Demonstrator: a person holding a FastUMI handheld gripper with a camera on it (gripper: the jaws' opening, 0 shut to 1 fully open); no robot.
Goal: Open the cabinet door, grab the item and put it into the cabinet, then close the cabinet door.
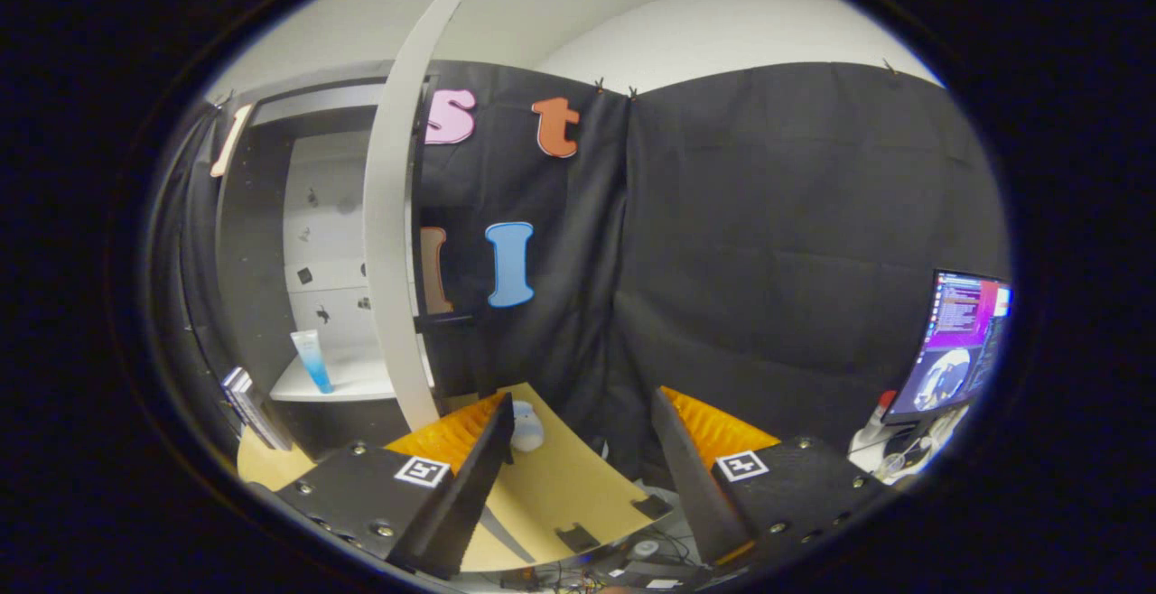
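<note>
My gripper (582, 450) gapes empty, one cabinet door (390, 215) open.
One tube (312, 361) stands mid-left inside; small white object (526, 427) beside my left finger, unclear.

Fisheye cam on gripper (582, 436), looking fwd along its spread fingers, above table (578, 486) edge, facing booth wall, open cabinet (316, 242) off to left, mid-range, monitor (957, 341) far right

Black cloth (768, 242) drapes the booth's walls beneath a pale wall (722, 30) and ceiling. A tan tabletop (560, 486) stands below it. A lit monitor (962, 341) sits to the right.
</note>
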